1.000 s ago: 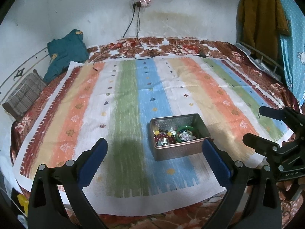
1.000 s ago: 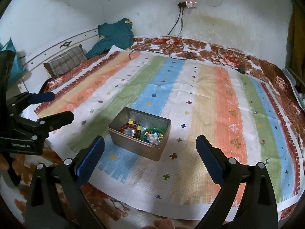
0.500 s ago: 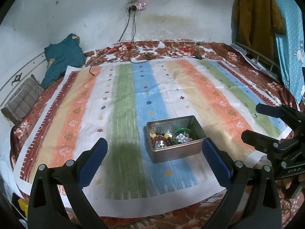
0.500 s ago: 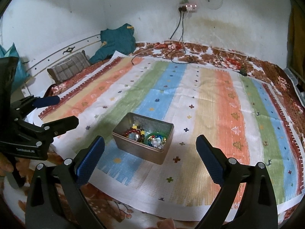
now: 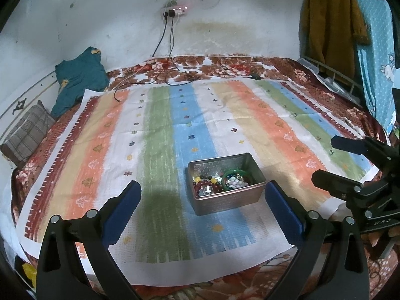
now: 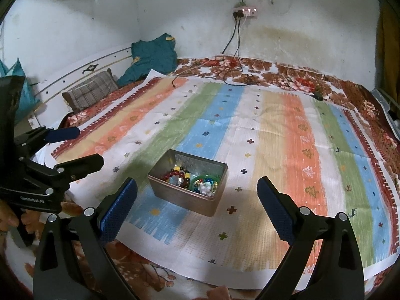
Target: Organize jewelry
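Hovering low over the near edge of the bed, the left hand-held gripper [image 5: 202, 203] has its blue pads spread wide with nothing between them. The right hand-held gripper [image 6: 197, 198] hangs likewise, jaws apart and empty. Both point at the same spot, which suggests each is lined up to work over the tin.

Metal tin [image 5: 226, 183] sits open-topped on the striped mat [image 5: 160, 150], on the blue stripe near the mat's front edge, within easy reach of either side. Inside: a dark red beaded bracelet [image 6: 176, 176] with yellow beads at the left, a green bangle [image 6: 206, 183] ringing a heap of mixed white and coloured beads at the right. All jewelry seen lies in the tin; none shows on the mat.

This fits either pieces gathered in or a box waiting to be sorted; cannot tell which.

Floral bedspread [image 5: 225, 65] under the mat; cables trail from a wall socket [image 5: 175, 10].
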`<action>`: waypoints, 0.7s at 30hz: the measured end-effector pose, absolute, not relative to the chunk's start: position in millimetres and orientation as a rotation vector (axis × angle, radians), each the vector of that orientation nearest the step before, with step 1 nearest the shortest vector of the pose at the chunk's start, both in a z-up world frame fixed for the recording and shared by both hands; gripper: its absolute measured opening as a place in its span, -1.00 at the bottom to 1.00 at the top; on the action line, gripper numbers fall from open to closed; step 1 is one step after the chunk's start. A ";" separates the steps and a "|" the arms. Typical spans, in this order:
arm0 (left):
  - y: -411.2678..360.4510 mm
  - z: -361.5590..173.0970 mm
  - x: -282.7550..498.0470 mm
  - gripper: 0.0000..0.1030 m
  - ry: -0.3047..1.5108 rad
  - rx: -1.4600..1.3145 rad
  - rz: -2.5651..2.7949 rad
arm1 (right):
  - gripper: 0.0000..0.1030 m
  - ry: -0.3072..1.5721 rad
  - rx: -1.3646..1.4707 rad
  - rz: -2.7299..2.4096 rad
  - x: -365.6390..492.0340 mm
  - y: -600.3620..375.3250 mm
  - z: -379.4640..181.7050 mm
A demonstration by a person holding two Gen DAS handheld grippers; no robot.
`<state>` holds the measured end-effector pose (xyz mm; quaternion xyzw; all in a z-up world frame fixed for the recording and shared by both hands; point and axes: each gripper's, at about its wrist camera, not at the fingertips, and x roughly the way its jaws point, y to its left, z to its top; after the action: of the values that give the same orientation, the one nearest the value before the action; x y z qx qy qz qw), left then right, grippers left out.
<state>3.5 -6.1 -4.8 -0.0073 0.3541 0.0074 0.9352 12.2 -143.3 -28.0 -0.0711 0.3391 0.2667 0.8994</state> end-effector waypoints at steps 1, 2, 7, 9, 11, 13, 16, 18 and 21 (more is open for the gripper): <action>-6.4 -4.9 3.3 0.89 0.724 -0.015 0.013 | 0.89 0.703 -0.146 0.552 12.4 -143.5 -28.0; -6.9 -4.8 2.9 0.89 0.725 -0.014 0.010 | 0.89 0.703 -0.145 0.551 12.4 -143.7 -27.9; -8.4 -4.8 2.6 0.89 0.722 -0.009 0.011 | 0.89 0.701 -0.147 0.553 12.5 -143.5 -28.1; -8.8 -4.9 2.5 0.89 0.723 -0.010 0.009 | 0.89 0.697 -0.150 0.555 12.0 -143.5 -27.6; -8.9 -4.5 2.1 0.89 0.720 -0.009 0.007 | 0.89 0.693 -0.151 0.557 11.5 -143.6 -27.1; -9.6 -3.6 1.9 0.89 0.714 -0.008 0.006 | 0.89 0.693 -0.153 0.560 11.8 -142.8 -27.4; -10.6 -2.1 1.8 0.89 0.705 -0.002 0.019 | 0.89 0.694 -0.154 0.559 11.6 -142.2 -27.4; -10.6 -1.7 1.9 0.89 0.699 0.001 0.029 | 0.89 0.694 -0.152 0.560 12.2 -141.8 -27.7; -10.7 -2.8 2.5 0.89 0.707 0.010 0.029 | 0.89 0.694 -0.156 0.560 11.4 -142.0 -27.7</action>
<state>2.5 -10.7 -2.8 0.0051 0.3464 0.0141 0.9380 11.4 -142.0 -27.7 -0.0752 0.3353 0.2706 0.8992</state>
